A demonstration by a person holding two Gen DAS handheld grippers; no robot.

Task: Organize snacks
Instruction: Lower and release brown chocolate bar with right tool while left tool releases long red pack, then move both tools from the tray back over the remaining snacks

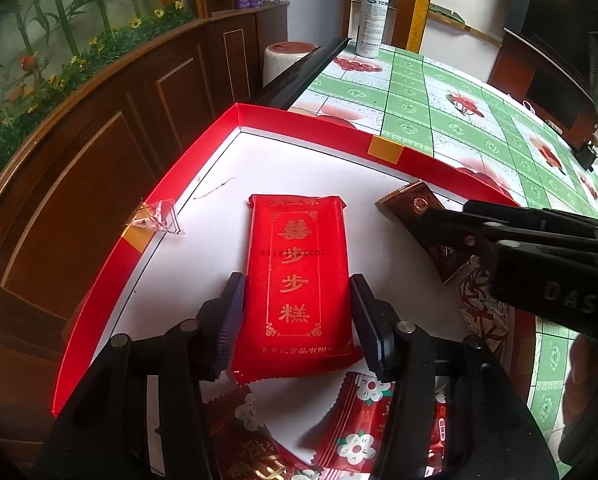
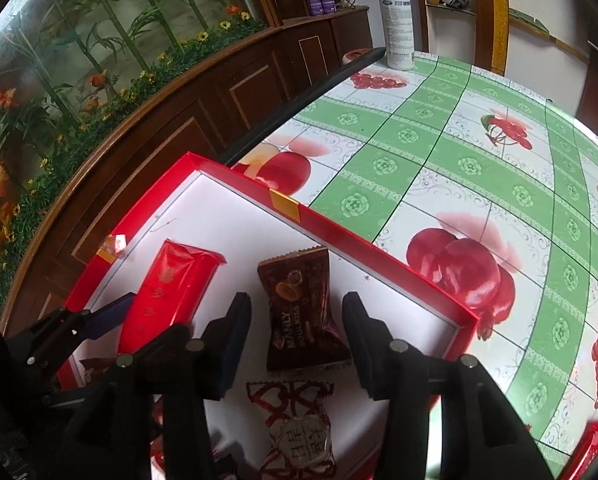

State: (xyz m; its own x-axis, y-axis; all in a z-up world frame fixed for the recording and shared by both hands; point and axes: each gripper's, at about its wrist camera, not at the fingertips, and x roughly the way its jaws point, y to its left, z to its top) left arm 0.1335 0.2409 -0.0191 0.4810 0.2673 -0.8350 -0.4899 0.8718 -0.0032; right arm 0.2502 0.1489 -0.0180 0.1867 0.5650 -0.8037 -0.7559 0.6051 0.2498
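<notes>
A shallow red box (image 1: pixel 299 120) with a white floor lies on the table. A flat red pack with gold characters (image 1: pixel 299 240) lies on that floor, between the fingers of my left gripper (image 1: pixel 297 284). The pads stand just off its long sides, so the gripper is open. A dark brown snack pack (image 2: pixel 299 304) lies near the box's right wall (image 2: pixel 339 232). My right gripper (image 2: pixel 295 300) is open around it, with a gap showing on either side. In the right wrist view the red pack (image 2: pixel 167 288) lies to the left. Red flower-print packs (image 1: pixel 355 420) lie near the front.
A wrapped round sweet (image 2: pixel 299 436) lies in the box below the brown pack. A scrap of clear wrapper (image 1: pixel 159 216) sits on the box's left rim. A white spray bottle (image 2: pixel 397 20) stands at the far table edge. Green patterned tablecloth (image 2: pixel 459 140) stretches to the right, and a wooden cabinet (image 1: pixel 99 160) is left.
</notes>
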